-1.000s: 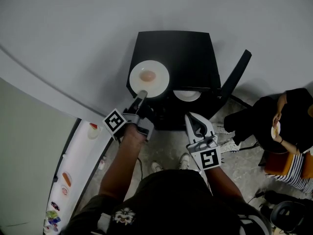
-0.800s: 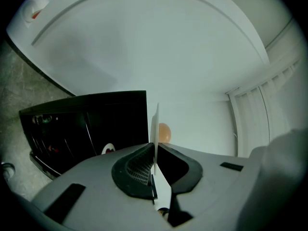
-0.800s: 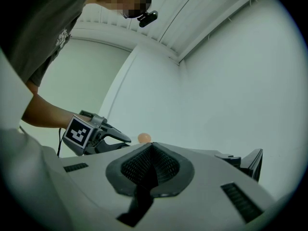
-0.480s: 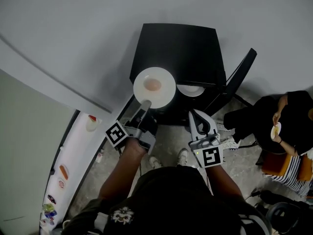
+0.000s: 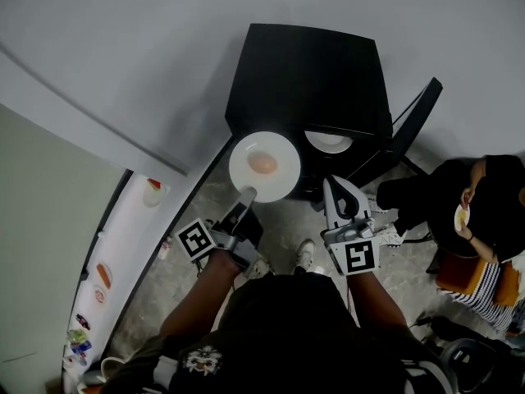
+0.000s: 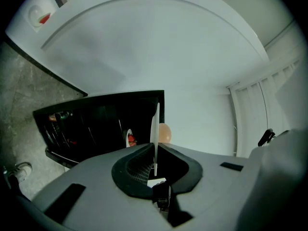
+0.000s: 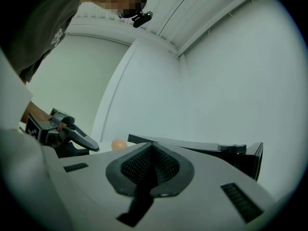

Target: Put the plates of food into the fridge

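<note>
My left gripper [image 5: 244,195] is shut on the near rim of a white plate [image 5: 275,150] that carries a pinkish round piece of food [image 5: 263,163]. The plate hangs level in front of a black cabinet [image 5: 308,64] whose door [image 5: 414,125] stands open. In the left gripper view the plate [image 6: 155,124] shows edge-on between the jaws of that gripper [image 6: 155,163], with the food [image 6: 165,133] behind it. A second white plate [image 5: 328,141] sits inside the cabinet. My right gripper [image 5: 335,190] is shut and holds nothing, just right of the held plate; it appears again in its own view [image 7: 150,154].
At the left stands a white fridge door [image 5: 123,245] with a red-capped bottle [image 5: 152,192] and other items on its shelves. A seated person [image 5: 480,212] is at the right by the cabinet door. A white wall fills the upper half of the view.
The held plate has drawn back from over the cabinet's front corner toward me, and both grippers have moved back with it. The cabinet now lies farther off.
</note>
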### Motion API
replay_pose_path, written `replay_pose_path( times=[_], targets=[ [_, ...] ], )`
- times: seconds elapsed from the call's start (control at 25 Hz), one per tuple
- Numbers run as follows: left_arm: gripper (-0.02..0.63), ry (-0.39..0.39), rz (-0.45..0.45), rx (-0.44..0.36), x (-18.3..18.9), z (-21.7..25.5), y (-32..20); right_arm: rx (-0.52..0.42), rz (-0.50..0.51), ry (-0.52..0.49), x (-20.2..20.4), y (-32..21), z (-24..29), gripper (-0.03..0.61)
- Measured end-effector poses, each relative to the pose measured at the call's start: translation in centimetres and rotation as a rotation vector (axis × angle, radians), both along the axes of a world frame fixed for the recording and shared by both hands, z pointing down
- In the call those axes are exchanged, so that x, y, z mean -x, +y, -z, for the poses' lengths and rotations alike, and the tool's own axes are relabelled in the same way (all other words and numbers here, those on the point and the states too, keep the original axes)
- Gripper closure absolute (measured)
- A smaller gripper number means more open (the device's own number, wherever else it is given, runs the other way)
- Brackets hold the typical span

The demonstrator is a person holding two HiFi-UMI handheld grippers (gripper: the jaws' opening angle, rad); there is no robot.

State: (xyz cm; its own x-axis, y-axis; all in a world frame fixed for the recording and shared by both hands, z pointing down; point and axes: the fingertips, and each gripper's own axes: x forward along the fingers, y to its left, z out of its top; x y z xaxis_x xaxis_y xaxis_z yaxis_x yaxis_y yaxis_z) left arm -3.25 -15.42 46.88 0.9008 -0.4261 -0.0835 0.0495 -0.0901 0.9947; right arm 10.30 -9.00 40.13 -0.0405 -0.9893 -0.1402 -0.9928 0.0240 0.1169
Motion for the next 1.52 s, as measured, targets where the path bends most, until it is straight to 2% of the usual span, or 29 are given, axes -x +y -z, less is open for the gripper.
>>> replay_pose_path(
  times=[0.24, 0.48, 0.88, 1.04, 1.16, 1.52],
  targets=[
    [0.577, -0.023, 0.015, 0.029, 0.4, -3.4, 0.9, 0.032, -0.004, -0.014, 0.2, -0.8, -1.7, 0.554],
    [0.577, -0.036, 0.033, 0.052, -0.4, -6.3, -0.5, 0.060, -0.008, -0.036, 0.2, -1.0, -3.2, 0.554],
    [0.578, -0.035, 0.038, 0.060, -3.4, -8.1, -3.5, 0.086, -0.042, -0.046, -1.2, -0.7, -4.2, 0.554],
    [0.577, -0.034, 0.054, 0.057, -4.2, -8.8, -4.5, 0.133, -0.022, -0.018, -1.0, -0.2, -5.3, 0.554],
    [0.578, -0.045, 0.068, 0.063, -5.2, -9.6, -5.4, 0.101, -0.043, -0.053, -1.3, -0.5, -5.1, 0.554],
    [0.577, -0.047, 0.123, 0.087, -7.3, -10.9, -7.5, 0.112, -0.040, -0.083, -1.8, -0.5, -6.2, 0.554]
  ],
)
